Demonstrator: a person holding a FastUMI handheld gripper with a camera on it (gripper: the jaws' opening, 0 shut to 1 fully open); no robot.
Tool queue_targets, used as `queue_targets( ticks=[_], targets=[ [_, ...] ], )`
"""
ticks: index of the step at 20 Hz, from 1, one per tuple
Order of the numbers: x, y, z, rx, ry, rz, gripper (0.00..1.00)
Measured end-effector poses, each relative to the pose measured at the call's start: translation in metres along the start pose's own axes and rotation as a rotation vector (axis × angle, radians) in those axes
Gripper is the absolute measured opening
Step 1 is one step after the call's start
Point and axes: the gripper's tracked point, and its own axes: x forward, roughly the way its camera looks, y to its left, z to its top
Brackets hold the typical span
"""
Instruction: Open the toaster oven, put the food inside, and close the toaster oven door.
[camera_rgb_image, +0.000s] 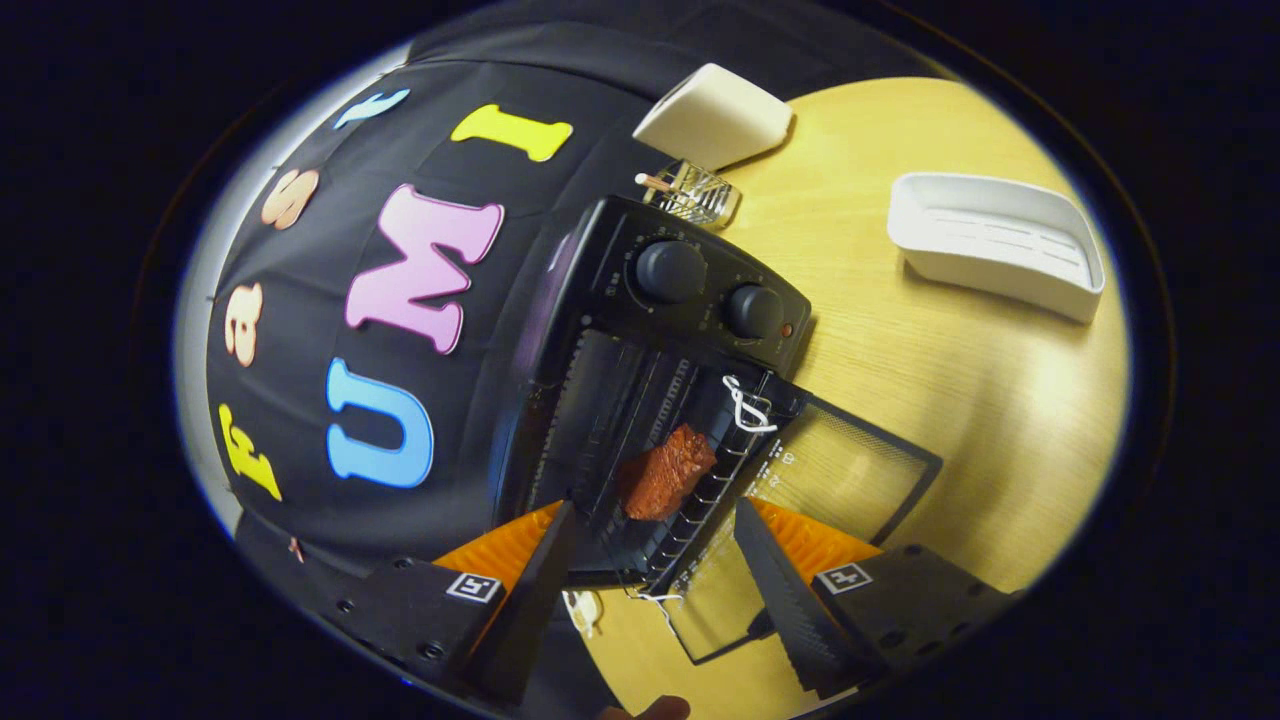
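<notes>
Just ahead of the parted, empty fingers of the gripper (650, 555), the food (667, 472) lies on the rack inside the toaster oven (640, 400), its glass door (850, 470) hanging open (toward the right finger), awaiting closing.

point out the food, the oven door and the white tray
food (667, 472), gripper view, middle of the reddish-brown piece on the oven rack
oven door (850, 465), gripper view, glass pane of the door lying open
white tray (995, 245), gripper view, inner wall of the tray on the table
</notes>
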Motion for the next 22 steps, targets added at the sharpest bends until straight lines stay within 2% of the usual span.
queue_targets(
  ticks=[6, 11, 13, 16, 22],
  targets=[
    [-0.042, -0.021, -0.011, -0.409, -0.07, -0.068, 0.98],
    [-0.067, -0.053, -0.021, -0.779, -0.066, -0.233, 0.98],
    [-0.074, -0.06, -0.033, -0.913, -0.042, -0.271, 0.99],
    [-0.077, -0.072, -0.05, -1.008, -0.004, -0.288, 0.99],
    [-0.076, -0.103, -0.09, -1.095, 0.092, -0.322, 0.98]
  ],
)
